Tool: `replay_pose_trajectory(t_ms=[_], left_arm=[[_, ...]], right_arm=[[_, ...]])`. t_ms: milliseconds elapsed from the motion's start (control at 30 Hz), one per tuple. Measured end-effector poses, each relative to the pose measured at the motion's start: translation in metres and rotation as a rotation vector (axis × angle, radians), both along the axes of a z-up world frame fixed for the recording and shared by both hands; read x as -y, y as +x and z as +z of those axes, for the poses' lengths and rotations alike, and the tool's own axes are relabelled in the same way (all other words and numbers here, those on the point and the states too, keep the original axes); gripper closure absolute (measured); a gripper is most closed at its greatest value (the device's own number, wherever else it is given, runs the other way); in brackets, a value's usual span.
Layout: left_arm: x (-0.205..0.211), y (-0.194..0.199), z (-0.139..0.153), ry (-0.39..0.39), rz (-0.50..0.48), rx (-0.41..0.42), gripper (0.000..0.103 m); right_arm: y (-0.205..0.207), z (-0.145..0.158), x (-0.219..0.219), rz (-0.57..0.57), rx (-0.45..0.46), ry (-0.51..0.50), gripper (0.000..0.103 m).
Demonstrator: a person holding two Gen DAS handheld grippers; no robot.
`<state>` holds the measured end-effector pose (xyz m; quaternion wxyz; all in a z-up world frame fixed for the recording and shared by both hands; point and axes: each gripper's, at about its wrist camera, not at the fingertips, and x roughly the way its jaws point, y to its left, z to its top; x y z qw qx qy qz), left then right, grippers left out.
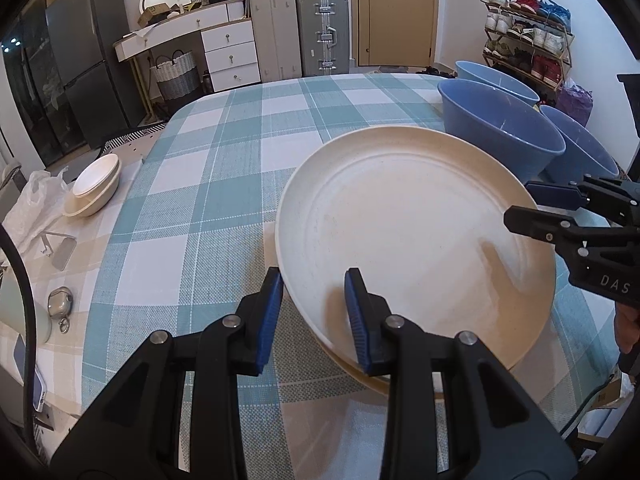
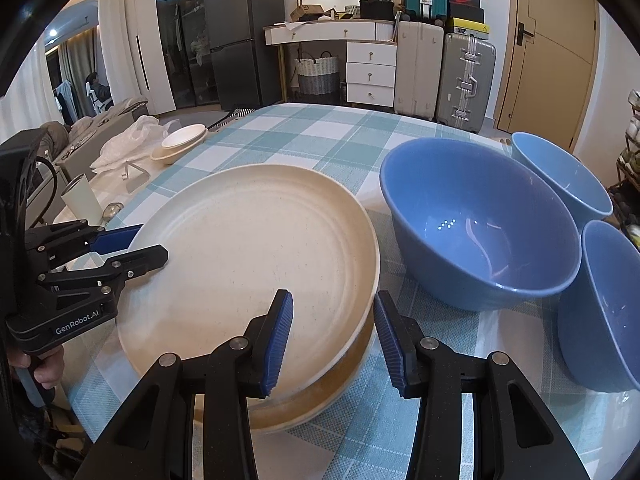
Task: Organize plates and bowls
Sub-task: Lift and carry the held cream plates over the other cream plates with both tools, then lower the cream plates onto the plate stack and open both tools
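Cream top plate [image 1: 412, 240] of a stack on the checked tablecloth [image 1: 208, 184], its rim straddled by the open left gripper [image 1: 314, 300] and open right gripper [image 2: 332, 328].

Black claws [image 1: 314, 312], blue ribbed pads [image 2: 280, 340], silver screws, "GenRobot.AI" mark

**Inspector:** Surface?

**Assistant:** A table [image 2: 304, 128] under a teal-and-white checked cloth.

**Inspector:** Resting on it?

**Assistant:** Near edge: a stack of cream plates [image 2: 256, 256], top plate tilted on the one beneath. Just beside it, right, three blue bowls [image 2: 480, 224], close together. Far left: small cream bowls [image 2: 182, 142] nested on a plate, near a crumpled white plastic bag [image 2: 128, 138], a metal stand [image 2: 134, 174] and a white cup [image 2: 82, 200].
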<state>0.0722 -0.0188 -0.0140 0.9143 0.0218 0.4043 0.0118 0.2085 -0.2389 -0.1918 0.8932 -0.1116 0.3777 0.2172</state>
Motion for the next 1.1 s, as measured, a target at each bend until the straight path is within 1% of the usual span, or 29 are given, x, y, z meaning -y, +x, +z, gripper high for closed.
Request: replay_pose_trajectory(t_ms=[167,300,533,700,800,933,1067,1100], left_arm=[[0.004,-0.002,-0.006,0.003,-0.006,-0.011,0.074],[0.008,-0.002,-0.008,0.030,-0.010,-0.009,0.074],[0.009,-0.002,-0.010,0.044,-0.008,-0.010,0.074],[0.014,-0.003,-0.013,0.073,-0.015,-0.012,0.072],[0.015,-0.001,-0.017,0.077,-0.015,-0.023,0.072],[0.017,0.000,-0.019,0.088,-0.021,-0.024,0.069],[0.015,0.000,-0.020,0.067,-0.020,-0.030,0.067],[0.014,0.000,-0.019,0.062,-0.023,-0.032,0.064]], right_arm=[[-0.003,-0.004,0.003,-0.006,-0.002,-0.005,0.059],[-0.004,-0.007,0.005,-0.008,-0.009,0.001,0.059],[-0.008,-0.017,0.004,-0.011,-0.020,-0.010,0.059],[-0.011,-0.020,0.004,-0.014,-0.006,-0.026,0.059],[-0.011,-0.017,0.006,-0.018,0.003,-0.021,0.059],[-0.010,-0.016,0.008,-0.016,0.001,-0.010,0.059],[-0.010,-0.016,0.007,-0.007,0.003,-0.018,0.058],[-0.010,-0.016,0.008,-0.003,-0.002,-0.013,0.057]])
